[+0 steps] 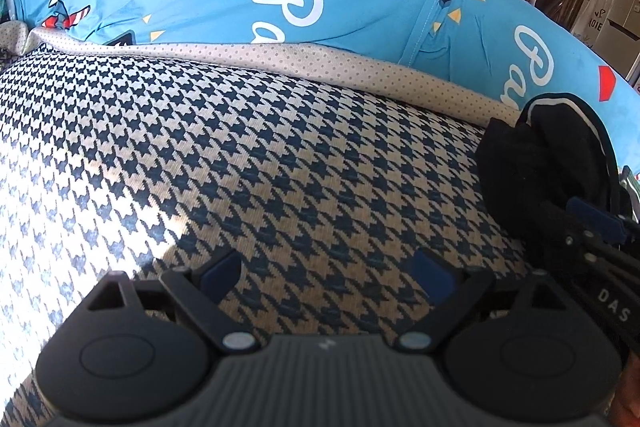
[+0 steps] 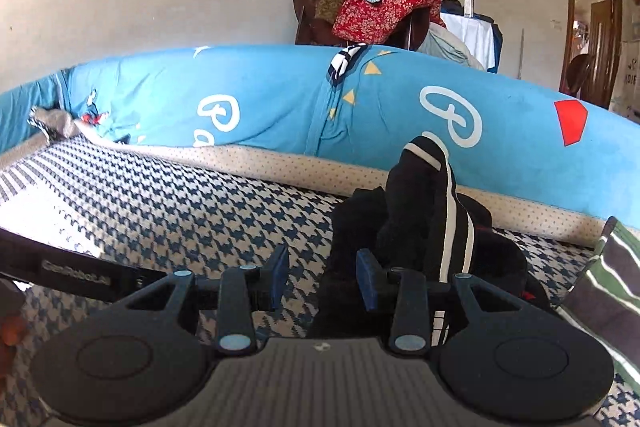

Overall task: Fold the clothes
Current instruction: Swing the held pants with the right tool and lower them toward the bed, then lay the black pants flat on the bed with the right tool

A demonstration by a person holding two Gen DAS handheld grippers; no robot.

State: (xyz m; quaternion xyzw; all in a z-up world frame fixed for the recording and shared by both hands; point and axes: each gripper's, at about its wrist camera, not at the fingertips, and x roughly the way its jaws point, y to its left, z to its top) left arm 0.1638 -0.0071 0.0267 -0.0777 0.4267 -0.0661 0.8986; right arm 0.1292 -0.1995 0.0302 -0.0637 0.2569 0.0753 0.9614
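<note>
Landmark: houndstooth cover on the sofa seat.
Black garment: bunched on the cover's right part, its white-striped band standing upright.
Right hand-held gripper: jaws narrow; dark cloth sits between them, but whether it is pinched I cannot tell.
Left hand-held gripper: wide, empty over bare cover; garment lies to its right.
Nearer hand: right.

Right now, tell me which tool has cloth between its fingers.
The right tool: the black garment with the white stripe bunches up between its fingers. The left tool stands wide open over bare houndstooth cover.
</note>
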